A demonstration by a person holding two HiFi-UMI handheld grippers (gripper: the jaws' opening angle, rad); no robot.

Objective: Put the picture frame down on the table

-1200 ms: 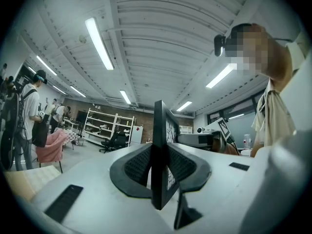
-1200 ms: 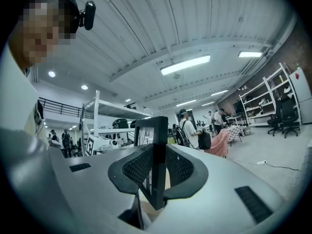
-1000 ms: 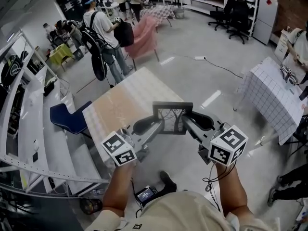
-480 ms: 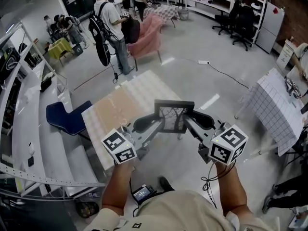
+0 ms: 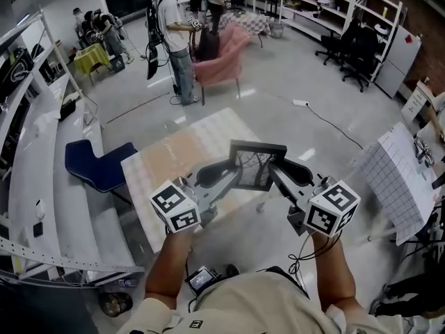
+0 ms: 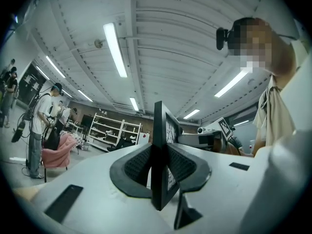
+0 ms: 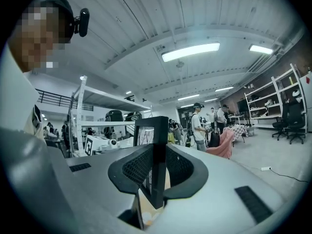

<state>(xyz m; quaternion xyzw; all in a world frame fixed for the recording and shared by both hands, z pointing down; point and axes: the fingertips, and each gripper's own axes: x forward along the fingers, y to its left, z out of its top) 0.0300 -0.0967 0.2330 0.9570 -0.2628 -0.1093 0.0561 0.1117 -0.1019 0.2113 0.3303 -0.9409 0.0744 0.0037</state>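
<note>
A black picture frame (image 5: pixel 256 165) with a branch drawing hangs in the air, held from both sides above the near edge of the table (image 5: pixel 182 162). My left gripper (image 5: pixel 229 177) is shut on its left edge, and my right gripper (image 5: pixel 277 174) is shut on its right edge. In the left gripper view the picture frame (image 6: pixel 160 155) stands edge-on between the left gripper's (image 6: pixel 159 165) dark pads. The right gripper view shows the picture frame (image 7: pixel 152 140) pinched the same way by the right gripper (image 7: pixel 157 172). The frame's back stand shows below the jaws.
The table has a pale checked cloth. A blue chair (image 5: pixel 97 167) stands to its left, next to white shelving (image 5: pixel 35 186). A pink armchair (image 5: pixel 221 58) and standing people (image 5: pixel 179 40) are beyond. A checked-cloth table (image 5: pixel 407 179) is at the right.
The view has shifted: the table and the room have slid down and right in the head view. Both grippers keep their hold on the frame, now slightly higher and more tilted.
</note>
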